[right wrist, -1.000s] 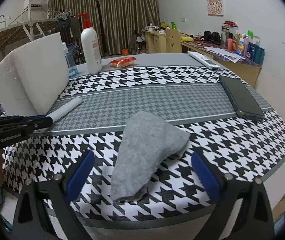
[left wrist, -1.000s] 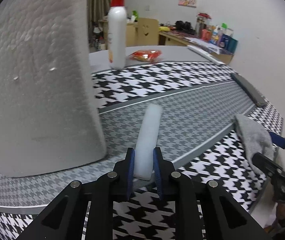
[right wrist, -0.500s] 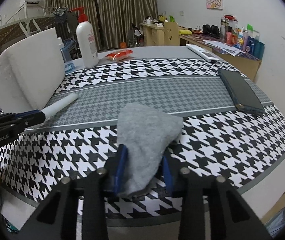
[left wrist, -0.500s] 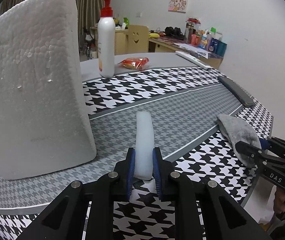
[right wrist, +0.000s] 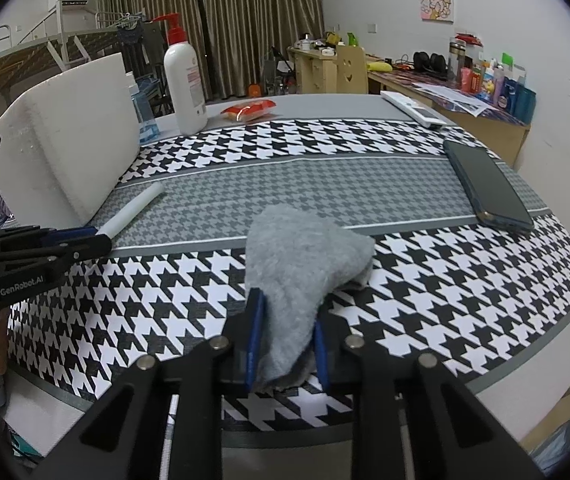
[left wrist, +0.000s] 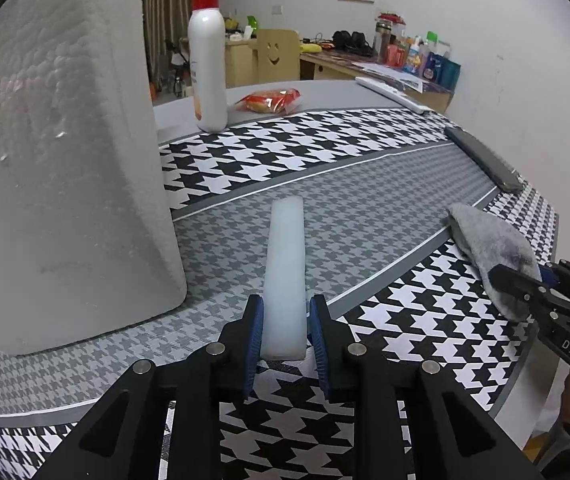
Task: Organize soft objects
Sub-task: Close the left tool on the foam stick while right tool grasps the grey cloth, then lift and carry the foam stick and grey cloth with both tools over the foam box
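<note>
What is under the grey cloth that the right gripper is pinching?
The grey cloth lies on the houndstooth tablecloth, its near end pinched in the right gripper. Only tablecloth shows around its edges; whatever lies beneath its folds is covered and cannot be seen.

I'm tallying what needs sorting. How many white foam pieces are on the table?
2: a big foam block standing at the table's left edge, and a thin foam strip beside it, held in the left gripper. More could be hidden behind the block.
</note>
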`<state>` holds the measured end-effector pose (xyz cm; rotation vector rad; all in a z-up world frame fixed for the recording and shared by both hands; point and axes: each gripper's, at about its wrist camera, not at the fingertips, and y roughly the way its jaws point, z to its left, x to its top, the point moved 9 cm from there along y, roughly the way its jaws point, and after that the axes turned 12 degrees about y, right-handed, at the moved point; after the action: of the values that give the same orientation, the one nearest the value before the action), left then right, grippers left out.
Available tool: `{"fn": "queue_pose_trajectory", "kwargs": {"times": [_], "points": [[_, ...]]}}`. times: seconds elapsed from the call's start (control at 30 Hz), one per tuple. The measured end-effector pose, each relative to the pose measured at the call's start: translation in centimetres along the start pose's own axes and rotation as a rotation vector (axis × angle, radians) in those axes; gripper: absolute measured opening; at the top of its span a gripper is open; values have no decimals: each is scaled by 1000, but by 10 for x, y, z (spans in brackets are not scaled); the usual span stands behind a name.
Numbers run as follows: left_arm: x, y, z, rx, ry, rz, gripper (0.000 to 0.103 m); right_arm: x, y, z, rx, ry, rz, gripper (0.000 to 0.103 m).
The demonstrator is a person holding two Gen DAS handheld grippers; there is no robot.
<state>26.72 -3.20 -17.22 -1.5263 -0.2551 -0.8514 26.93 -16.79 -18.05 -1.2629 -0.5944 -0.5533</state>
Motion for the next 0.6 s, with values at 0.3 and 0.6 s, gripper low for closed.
{"fn": "queue_pose_trajectory", "kwargs": {"times": [0.3, 0.6], "points": [[3, 3, -1, 39, 28, 11, 22, 3, -6, 3, 19, -8, -18, 21], [7, -5, -10, 47, 59, -19, 18, 9, -14, 6, 40, -23, -43, 14]]}}
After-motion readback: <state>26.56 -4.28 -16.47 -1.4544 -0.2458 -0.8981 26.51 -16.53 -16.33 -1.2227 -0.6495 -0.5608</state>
